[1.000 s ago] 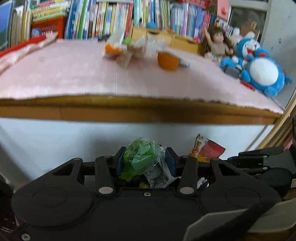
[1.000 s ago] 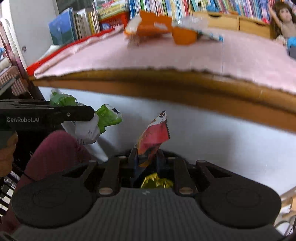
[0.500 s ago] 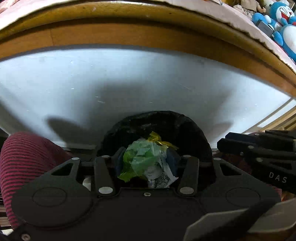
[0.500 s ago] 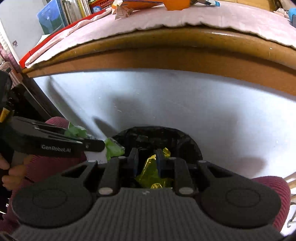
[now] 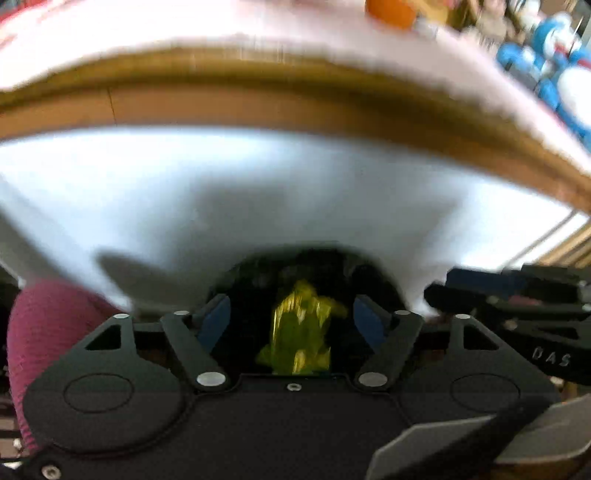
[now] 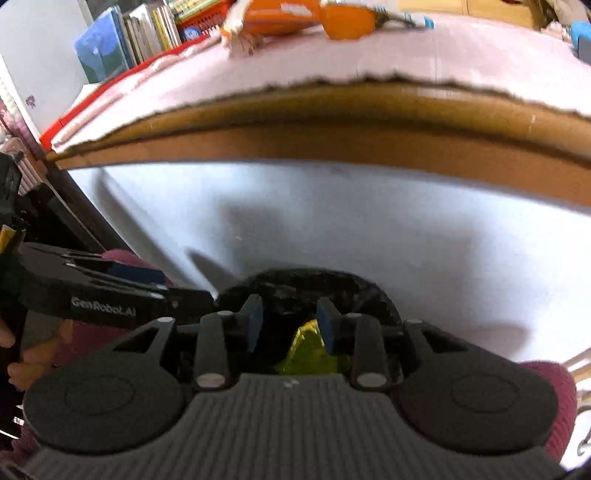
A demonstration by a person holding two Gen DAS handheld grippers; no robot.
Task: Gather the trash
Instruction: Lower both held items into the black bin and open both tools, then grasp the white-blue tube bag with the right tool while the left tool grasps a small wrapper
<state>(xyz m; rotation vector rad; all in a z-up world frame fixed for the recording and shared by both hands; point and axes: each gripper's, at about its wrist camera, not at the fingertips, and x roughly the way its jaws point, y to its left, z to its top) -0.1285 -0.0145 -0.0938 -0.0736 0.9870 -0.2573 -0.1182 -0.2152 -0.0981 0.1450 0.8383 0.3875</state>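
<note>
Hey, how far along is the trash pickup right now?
Done: a yellow wrapper lies in the black-lined bin. In hand: nothing; the left tool and right tool are both opening over the bin with nothing pressed between them. Left: orange packaging still on the pink-covered table.

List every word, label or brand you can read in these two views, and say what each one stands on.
"GenRobot.AI": side of the left gripper, seen from the right wrist.
"DAS": side of the right gripper, seen from the left wrist.
Book spines on the shelf: too small and blurred to read.
</note>
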